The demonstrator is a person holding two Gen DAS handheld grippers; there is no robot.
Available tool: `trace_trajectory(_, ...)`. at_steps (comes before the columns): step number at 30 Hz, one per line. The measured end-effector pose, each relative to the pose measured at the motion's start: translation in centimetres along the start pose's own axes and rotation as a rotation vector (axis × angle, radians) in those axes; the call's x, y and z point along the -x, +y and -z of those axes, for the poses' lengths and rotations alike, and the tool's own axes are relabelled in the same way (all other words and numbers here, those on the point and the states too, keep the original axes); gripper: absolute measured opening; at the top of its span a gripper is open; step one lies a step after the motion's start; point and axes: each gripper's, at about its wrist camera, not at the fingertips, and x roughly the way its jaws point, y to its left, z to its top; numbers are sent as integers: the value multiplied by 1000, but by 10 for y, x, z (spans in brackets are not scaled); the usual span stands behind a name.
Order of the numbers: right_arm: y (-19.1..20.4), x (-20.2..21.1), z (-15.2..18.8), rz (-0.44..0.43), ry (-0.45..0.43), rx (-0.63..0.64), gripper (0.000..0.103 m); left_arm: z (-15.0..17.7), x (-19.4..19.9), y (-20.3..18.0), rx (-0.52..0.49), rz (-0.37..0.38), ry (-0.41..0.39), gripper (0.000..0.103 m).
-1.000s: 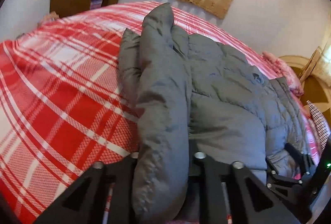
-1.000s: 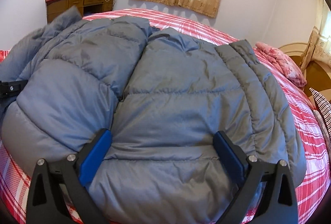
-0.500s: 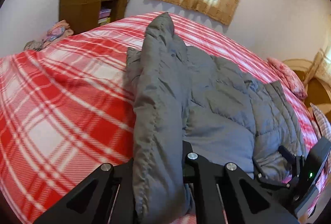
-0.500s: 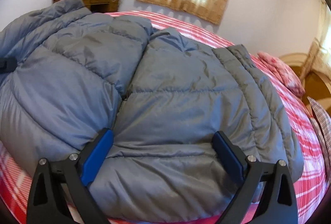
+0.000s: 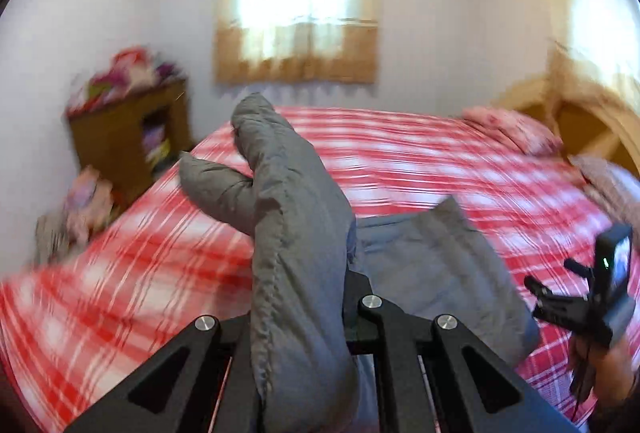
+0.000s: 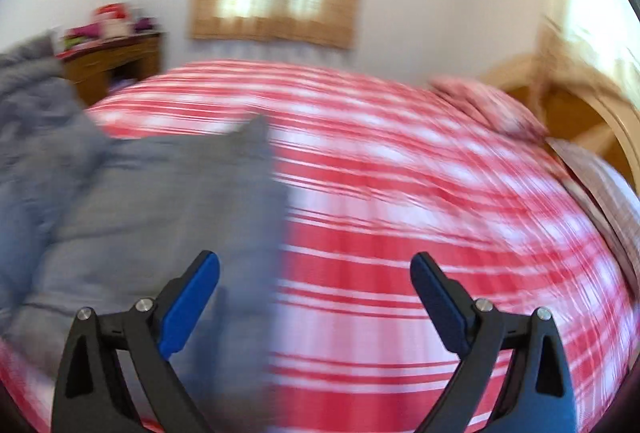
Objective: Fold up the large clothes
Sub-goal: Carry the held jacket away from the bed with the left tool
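1. Task item: a grey puffer jacket (image 5: 296, 233) lies on the bed (image 5: 420, 161), toward the near left part of the red plaid cover. It is bunched rather than flat, with one padded part rising up and away from the rest.

2. Left gripper (image 5: 298, 317): jaws closed on a thick ridge of the jacket, which runs forward from between the fingers and stands clear of the cover.

3. Right gripper (image 6: 316, 297): jaws wide apart, nothing between the blue pads (image 6: 192, 301). It points over bare cover, the jacket lying to its left.

4. Progress, as judged: early to middle. The garment is gathered and partly doubled, but no neat folded packet is visible. Laying it flat, squaring it and closing the final folds appear to remain.

5. Edges: the near left edge of the bed sits just beside the jacket; a wooden cabinet (image 5: 128, 129) and a heap of clothes stand beyond that edge. Pillows (image 5: 512, 129) and the headboard (image 6: 580, 113) bound the far right.

6. Open room: a broad stretch of cover to the right of the jacket is free. Both views are motion-blurred, so fine detail cannot be confirmed.
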Motion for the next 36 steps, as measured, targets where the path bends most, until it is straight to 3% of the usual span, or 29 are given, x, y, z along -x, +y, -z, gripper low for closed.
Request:
trace_trajectory(4,-53,-20,9,58,37,-76,98,-3,-31,-82,-211,6,12,5)
trace_trajectory(6,-73,-30,14,60,53,-124,98,13,-61,-133,-351,-6,30,6)
trace_trajectory(10,-86,-35,30,48,84,-167,98,55,-110,-192,-505,26,111,6)
trace_trajectory(12,-92,-37,33,33,99,-204,98,74,-114,-219,-596,13,93,12)
trace_trajectory(15,-94,-36,34,21,107,-216,98,70,-104,-233,-647,-14,52,24)
trace_trajectory(16,-94,-38,34,18,114,-216,98,66,-96,-231,-642,-12,38,30)
trace_trajectory(18,-96,-43,36,14,129,-216,98,49,-71,-225,-612,-7,-31,65)
trace_trajectory(20,-97,-43,34,22,135,-214,97,35,-40,-215,-588,6,-106,90)
trace_trajectory(21,-96,-42,33,28,135,-206,94,26,-24,-205,-567,11,-147,95)
trace_trajectory(24,-94,-39,18,28,143,-184,71,6,-5,-175,-500,20,-185,99)
trace_trajectory(26,-87,-35,-3,-4,147,-174,62,-8,-19,-137,-421,-59,-132,99)
trace_trajectory(27,-79,-27,-21,-10,125,-156,58,-14,-37,-109,-372,-138,-88,99)
trace_trajectory(30,-46,-5,-73,-48,53,-94,54,-26,-92,-24,-185,-308,53,99)
trace_trajectory(33,12,6,-132,-88,22,-17,51,-31,-132,46,-1,-411,142,99)
trace_trajectory(36,75,0,-168,-121,46,31,50,-28,-153,77,134,-435,180,99)
